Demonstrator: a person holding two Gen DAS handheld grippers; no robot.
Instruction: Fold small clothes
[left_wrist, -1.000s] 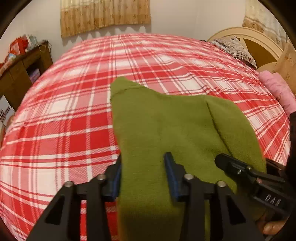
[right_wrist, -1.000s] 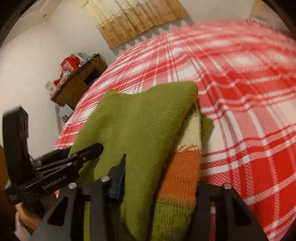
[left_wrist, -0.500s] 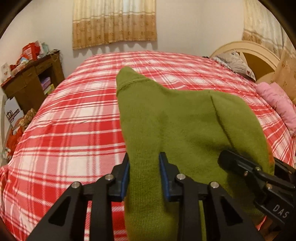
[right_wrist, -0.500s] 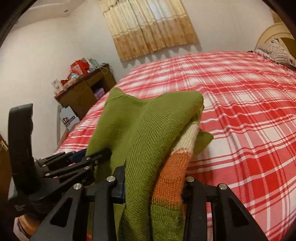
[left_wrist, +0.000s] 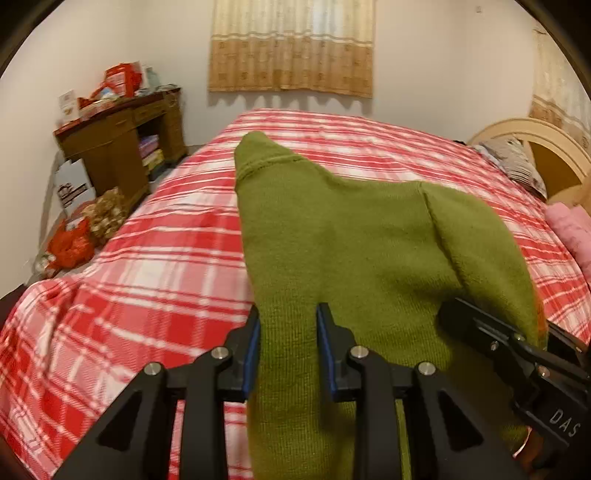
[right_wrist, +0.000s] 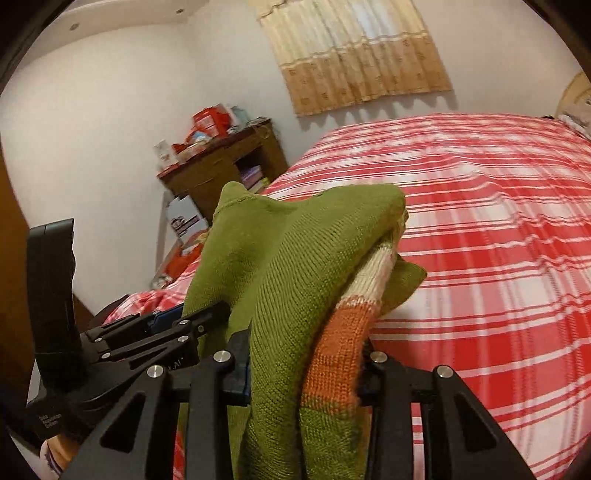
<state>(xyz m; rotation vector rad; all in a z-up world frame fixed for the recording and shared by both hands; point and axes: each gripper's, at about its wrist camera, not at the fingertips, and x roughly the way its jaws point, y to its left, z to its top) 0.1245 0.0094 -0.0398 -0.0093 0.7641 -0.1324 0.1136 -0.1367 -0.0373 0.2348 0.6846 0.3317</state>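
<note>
**Both grippers carrying green knit above bed — notes on laying it down**

While the garment hangs off both grippers, it is clear of the bedspread over most of its length. Left gripper: jaws narrow, having just been closing, blue pads pressing a bunched edge of the green sweater. Right gripper: jaws a little wider, having just been closing, clamped on a thicker bundle that includes the orange-and-cream striped band. In the left view the right gripper sits at 4 o'clock, close beside the left one.

Step in hand, as judged: carry the piece out over the bed and lay it flat for the fold.
- Spread the two grippers apart first; held this near, the cloth sags in folds between them.
- Keep both at the same height so the far point at 12 o'clock lands first and the body drapes back evenly.
- Release only once the cloth rests on the bed.

Hard to make out:
- Lower part of the sweater is cut off below both views.
- Which edge (hem, shoulder, sleeve) each gripper holds: cannot tell.
- Layer count in the right bundle unclear.
- Bedspread blurred at 8 o'clock in the left view.
</note>
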